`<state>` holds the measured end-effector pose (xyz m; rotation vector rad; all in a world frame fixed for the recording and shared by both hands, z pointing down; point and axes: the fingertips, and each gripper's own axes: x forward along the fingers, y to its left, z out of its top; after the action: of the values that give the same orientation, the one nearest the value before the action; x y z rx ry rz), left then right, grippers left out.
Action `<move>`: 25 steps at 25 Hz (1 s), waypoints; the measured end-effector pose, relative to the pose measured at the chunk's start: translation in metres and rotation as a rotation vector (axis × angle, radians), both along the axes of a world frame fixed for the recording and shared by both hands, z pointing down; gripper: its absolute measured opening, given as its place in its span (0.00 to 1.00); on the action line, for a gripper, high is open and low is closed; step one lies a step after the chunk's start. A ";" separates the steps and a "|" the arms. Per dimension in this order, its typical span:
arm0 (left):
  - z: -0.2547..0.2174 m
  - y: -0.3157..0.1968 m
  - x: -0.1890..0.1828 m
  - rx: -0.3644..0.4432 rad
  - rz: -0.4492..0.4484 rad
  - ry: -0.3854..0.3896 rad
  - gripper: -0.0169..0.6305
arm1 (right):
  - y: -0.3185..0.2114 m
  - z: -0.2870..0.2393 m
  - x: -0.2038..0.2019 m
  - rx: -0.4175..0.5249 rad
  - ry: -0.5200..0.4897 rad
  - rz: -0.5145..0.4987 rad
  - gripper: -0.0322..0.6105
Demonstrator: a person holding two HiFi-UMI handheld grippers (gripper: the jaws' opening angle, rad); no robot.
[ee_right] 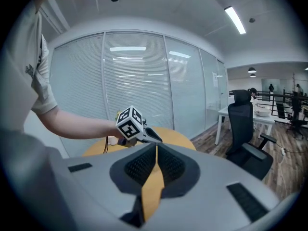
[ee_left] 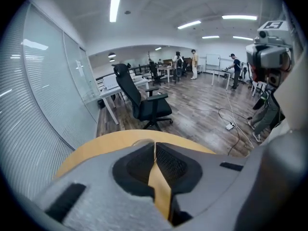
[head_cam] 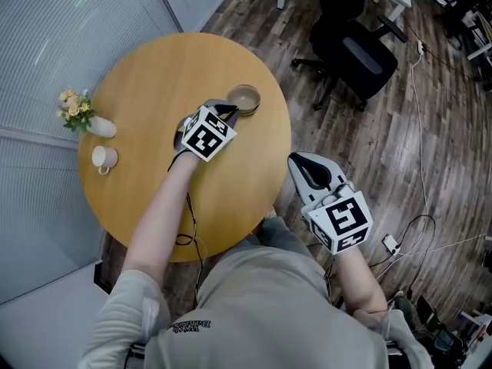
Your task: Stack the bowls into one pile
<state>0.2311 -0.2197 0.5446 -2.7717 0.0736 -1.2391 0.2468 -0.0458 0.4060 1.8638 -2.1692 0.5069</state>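
A tan bowl [head_cam: 244, 98] stands on the round wooden table [head_cam: 154, 75], at its far right side; I cannot tell whether other bowls sit nested in it. My left gripper [head_cam: 230, 111] hangs just short of the bowl, above the table, jaws shut with nothing between them. In the left gripper view only a thin arc of the bowl's rim [ee_left: 139, 141] peeks over the shut left gripper [ee_left: 154, 143]. My right gripper [head_cam: 297, 158] hovers off the table's right edge, shut and empty. The right gripper view looks over the shut right gripper [ee_right: 156, 147] at the left gripper's marker cube [ee_right: 130, 123].
A small vase of flowers [head_cam: 83, 115] and a white cup [head_cam: 103, 158] stand at the table's left side. A black office chair [head_cam: 355, 48] is on the wood floor beyond the table. Cables [head_cam: 419, 237] lie on the floor at right. A glass wall with blinds [head_cam: 69, 21] runs along the left.
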 end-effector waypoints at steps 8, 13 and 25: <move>-0.094 0.017 -0.036 0.045 -0.106 0.184 0.07 | -0.011 -0.034 -0.020 0.074 0.002 -0.092 0.10; -0.164 0.019 -0.071 0.112 -0.177 0.351 0.06 | -0.023 -0.062 -0.037 0.140 0.015 -0.144 0.10; -0.266 0.035 -0.175 0.224 -0.334 0.541 0.06 | -0.056 -0.129 -0.081 0.290 0.045 -0.275 0.10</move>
<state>0.0558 -0.1852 0.2788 -2.8733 0.6920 -0.4455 0.1661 -0.1020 0.2770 1.6427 -2.5237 0.0993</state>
